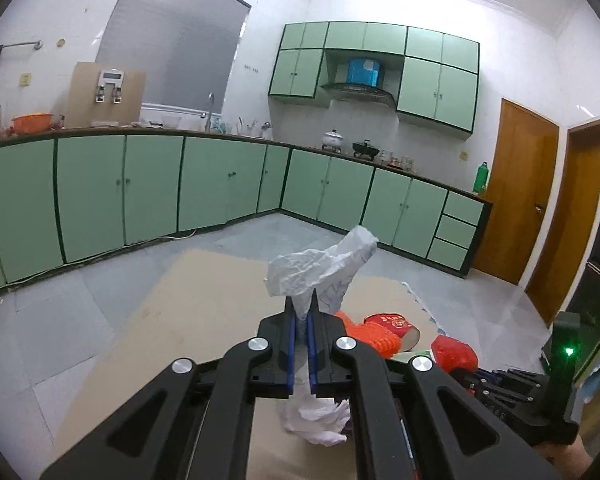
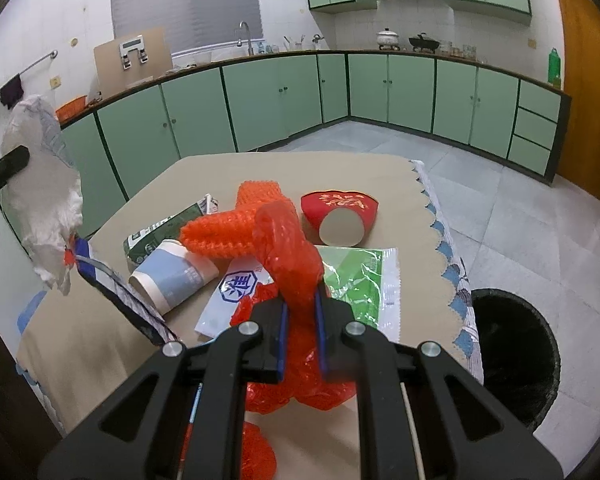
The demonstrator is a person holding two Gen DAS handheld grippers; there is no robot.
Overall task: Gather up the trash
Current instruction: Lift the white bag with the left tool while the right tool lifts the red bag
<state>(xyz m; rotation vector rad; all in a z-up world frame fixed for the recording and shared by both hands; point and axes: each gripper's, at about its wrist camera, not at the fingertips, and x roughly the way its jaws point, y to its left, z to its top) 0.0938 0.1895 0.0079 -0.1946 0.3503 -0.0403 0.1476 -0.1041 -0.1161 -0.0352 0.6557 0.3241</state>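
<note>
Left gripper [image 1: 303, 314]: jaws are pinching tight on crumpled white paper [image 1: 320, 268], which is sticking up past the tips and hanging below them, lifted clear of the table [image 2: 112, 344]. Likely reason: it is being carried as one wad so nothing drops.

Right gripper [image 2: 300, 312]: jaws are standing narrow and clamping a twisted length of orange bubble wrap [image 2: 276, 240]; its far end is arching forward above the other litter. Gripping near the middle seems meant to bring the whole strip along.

Litter remaining on the table, near the orange wrap:
- blue-and-white paper cup [image 2: 172, 276], lying on its side;
- red paper cup [image 2: 340, 216], also tipped over, base facing us;
- green plastic wrapper [image 2: 360, 280], lying flat;
- white sachet with blue hexagon mark [image 2: 236, 292], partly under the wrap;
- dark green carton [image 2: 160, 232], lying behind the blue cup.

Black bin [image 2: 512, 360]: standing on the floor just beside the table's right edge, mouth open, presumably the destination for both held items.
</note>
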